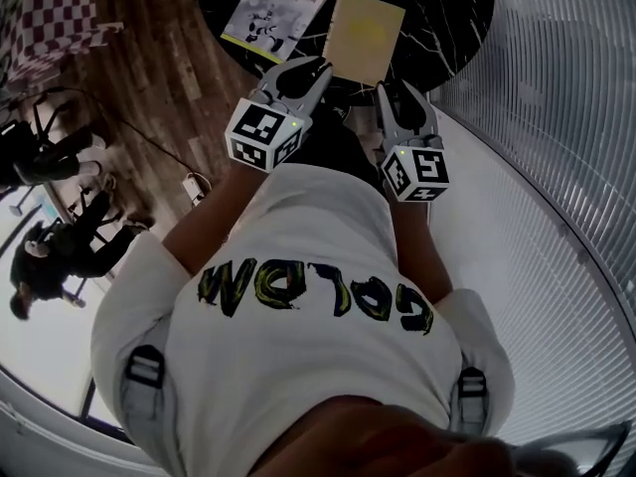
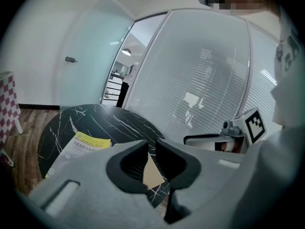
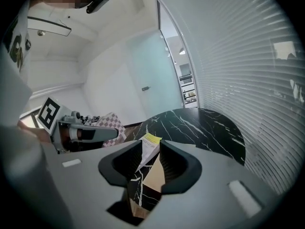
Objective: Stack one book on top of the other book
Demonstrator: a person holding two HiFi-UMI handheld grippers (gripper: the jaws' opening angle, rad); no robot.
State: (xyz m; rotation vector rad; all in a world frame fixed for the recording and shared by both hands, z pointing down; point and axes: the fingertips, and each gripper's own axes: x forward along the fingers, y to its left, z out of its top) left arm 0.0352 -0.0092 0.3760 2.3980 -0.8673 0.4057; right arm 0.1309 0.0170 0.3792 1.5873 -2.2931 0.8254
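Round counter (image 1: 437,18), black stone shot through with thin white veins, and two flat rectangular books lying on it side by side, neither on top of the other. The white book (image 1: 276,8) has a glossy cover with a yellow band and a printed picture. Just beside it is the tan book (image 1: 365,36), plain and matte. The left gripper (image 1: 298,73) hovers at the counter's near edge, grey fingers narrowly apart with nothing between them. The right gripper (image 1: 402,92) is alongside, fingers a little wider apart and likewise empty. Wood planks on the floor (image 1: 169,78).
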